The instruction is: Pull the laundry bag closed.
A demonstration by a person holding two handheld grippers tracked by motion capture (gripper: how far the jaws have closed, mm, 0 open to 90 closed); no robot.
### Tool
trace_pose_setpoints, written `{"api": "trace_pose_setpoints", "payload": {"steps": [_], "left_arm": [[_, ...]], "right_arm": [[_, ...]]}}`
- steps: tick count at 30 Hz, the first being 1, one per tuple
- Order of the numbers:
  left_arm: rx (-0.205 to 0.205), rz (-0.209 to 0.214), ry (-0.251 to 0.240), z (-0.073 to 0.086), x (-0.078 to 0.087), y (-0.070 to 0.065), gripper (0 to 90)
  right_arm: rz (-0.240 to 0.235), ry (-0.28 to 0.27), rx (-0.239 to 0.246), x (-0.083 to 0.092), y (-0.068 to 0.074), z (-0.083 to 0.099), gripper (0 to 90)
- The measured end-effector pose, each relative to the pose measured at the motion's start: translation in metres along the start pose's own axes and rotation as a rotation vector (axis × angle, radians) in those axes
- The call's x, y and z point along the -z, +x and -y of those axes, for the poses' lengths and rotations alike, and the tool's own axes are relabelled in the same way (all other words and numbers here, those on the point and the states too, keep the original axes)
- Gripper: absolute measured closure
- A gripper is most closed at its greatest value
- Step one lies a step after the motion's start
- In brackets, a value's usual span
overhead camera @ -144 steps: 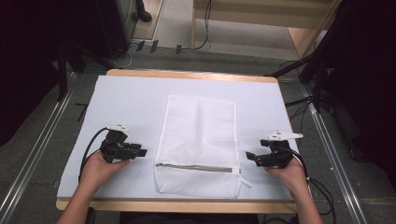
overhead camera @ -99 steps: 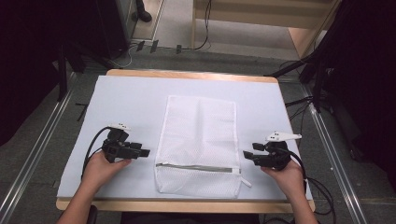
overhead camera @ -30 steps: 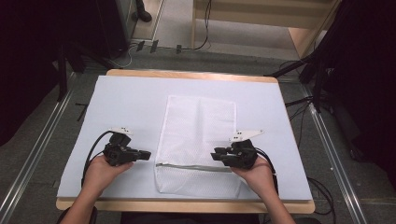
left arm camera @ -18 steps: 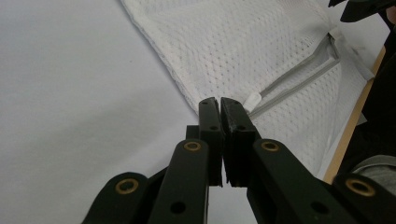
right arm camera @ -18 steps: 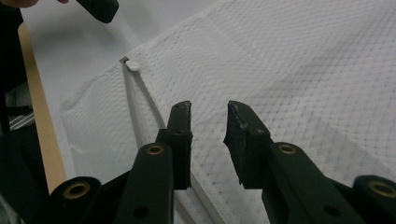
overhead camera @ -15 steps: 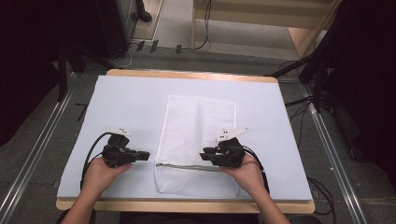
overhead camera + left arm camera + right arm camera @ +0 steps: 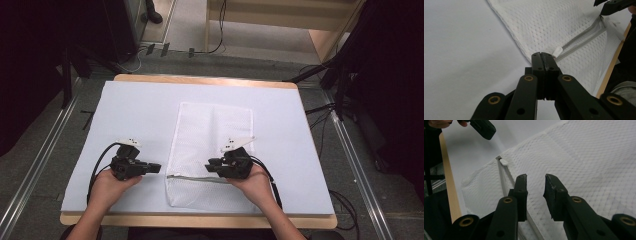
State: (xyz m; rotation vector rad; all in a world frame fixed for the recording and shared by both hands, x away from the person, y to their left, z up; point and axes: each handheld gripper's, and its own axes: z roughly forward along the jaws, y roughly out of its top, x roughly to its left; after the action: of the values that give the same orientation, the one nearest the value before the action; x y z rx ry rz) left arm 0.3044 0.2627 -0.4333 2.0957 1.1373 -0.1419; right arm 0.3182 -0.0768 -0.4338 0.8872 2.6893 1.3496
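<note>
- Mesh laundry bag (image 7: 210,150) lies flat at centre frame in the high view, zipper (image 7: 200,178) across its lower end (near the person, likely for easy reach).
- Left gripper (image 7: 155,168) sits just left of the bag, jaws shut on nothing, tips by the white zipper pull (image 7: 557,51).
- Right gripper (image 7: 211,165) hovers over the zipper line, jaws parted, nothing held, probably to pin the fabric.
</note>
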Motion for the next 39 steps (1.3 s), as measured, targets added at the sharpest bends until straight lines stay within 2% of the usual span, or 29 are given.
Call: {"api": "trace_pose_setpoints", "payload": {"steps": [5,7,14,25,31,39], "left_arm": [[0.014,-0.011,0.007,0.0,-0.001,0.001,81.5],[0.028,-0.014,0.003,0.0,-0.001,0.003,81.2],[0.01,0.011,0.006,-0.001,0.0,0.0,90.0],[0.004,0.015,0.003,0.0,0.0,0.001,90.0],[0.007,0.013,0.005,-0.001,0.0,0.0,90.0],[0.004,0.02,0.017,-0.001,-0.005,-0.002,90.0]], "right_arm": [[-0.009,0.013,0.017,-0.008,0.006,-0.004,73.0],[-0.014,0.015,0.017,-0.011,0.007,-0.005,73.6],[-0.029,0.025,0.013,-0.022,0.011,-0.009,76.9],[-0.047,0.037,0.024,-0.037,0.019,-0.019,77.4],[-0.046,0.049,0.038,-0.051,0.022,-0.022,79.6],[-0.085,0.055,0.031,-0.064,0.026,-0.028,78.1]]}}
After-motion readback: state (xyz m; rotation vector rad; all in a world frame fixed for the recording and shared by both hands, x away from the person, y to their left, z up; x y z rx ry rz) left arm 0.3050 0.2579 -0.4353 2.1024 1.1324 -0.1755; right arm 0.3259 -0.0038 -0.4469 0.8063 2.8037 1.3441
